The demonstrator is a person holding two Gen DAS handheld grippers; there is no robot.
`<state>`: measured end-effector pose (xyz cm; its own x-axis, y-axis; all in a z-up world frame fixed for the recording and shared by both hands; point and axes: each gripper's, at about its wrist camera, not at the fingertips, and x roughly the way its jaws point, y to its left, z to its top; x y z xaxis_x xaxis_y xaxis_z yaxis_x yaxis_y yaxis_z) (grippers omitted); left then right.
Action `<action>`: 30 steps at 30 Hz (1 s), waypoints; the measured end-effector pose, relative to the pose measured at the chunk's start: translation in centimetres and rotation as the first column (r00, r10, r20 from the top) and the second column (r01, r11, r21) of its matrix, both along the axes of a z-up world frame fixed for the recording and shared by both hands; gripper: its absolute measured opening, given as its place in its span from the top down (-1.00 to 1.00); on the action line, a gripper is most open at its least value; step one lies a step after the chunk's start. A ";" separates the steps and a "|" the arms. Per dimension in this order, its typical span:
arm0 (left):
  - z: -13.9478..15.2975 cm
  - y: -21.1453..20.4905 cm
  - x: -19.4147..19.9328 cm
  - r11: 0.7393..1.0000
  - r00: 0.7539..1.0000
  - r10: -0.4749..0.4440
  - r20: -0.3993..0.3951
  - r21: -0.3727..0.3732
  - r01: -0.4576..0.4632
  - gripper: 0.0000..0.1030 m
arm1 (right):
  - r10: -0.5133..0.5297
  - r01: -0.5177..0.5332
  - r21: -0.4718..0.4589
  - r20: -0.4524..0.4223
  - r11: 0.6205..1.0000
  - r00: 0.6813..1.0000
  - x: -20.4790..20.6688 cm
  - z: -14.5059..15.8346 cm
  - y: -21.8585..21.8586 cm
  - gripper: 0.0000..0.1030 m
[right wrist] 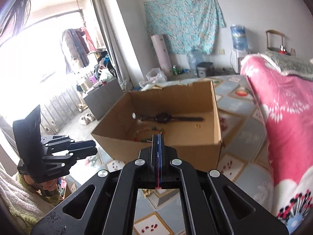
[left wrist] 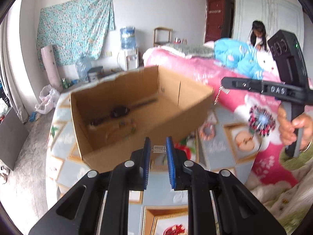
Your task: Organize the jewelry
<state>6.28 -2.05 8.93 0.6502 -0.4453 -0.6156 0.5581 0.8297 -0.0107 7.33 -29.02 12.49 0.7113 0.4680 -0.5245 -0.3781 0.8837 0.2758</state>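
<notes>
1. We hold the left gripper (left wrist: 158, 146) just in front of the near wall of the open brown cardboard box (left wrist: 137, 101). Its blue-padded fingers (left wrist: 147, 148) are clenched on a small silver comb-like hair clip (left wrist: 159, 148), which spans the narrow gap between the pads.
2. Our right gripper (right wrist: 158, 137) has its fingers pressed fully together. A thin pale sliver pokes out at the tips; we cannot tell whether it is a held piece of jewelry.
3. Already in the box: a black wristwatch with a long strap (right wrist: 166, 118) lying flat on the floor of the box, and a beaded bracelet in pale and green beads (right wrist: 144, 133) near the front wall.
4. The box sits on a patterned bedspread with fruit tiles (right wrist: 238, 143), beside a pink blanket (right wrist: 283, 117).
5. Step in hand, as we judge it: carry the clip over the near rim and set it down inside.
6. To do it well, we clear the rim first, aim for bare cardboard away from the watch, and lower before releasing so the clip does not bounce.
7. Risk: the clip is small and only pinched at its ends; a tilt could let it slip onto the bedspread.
</notes>
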 end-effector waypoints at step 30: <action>-4.3 -6.1 21.9 0.987 0.803 -0.056 -0.593 -0.155 -0.046 0.51 | 0.201 -0.215 0.014 -0.419 0.977 0.885 22.9 -3.2 3.9 0.75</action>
<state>28.15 -8.16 4.66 0.1768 -0.5691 -0.8030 0.4035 0.7861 -0.4682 30.19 -25.14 9.31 0.3129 0.5590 -0.7679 -0.4108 0.8086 0.4212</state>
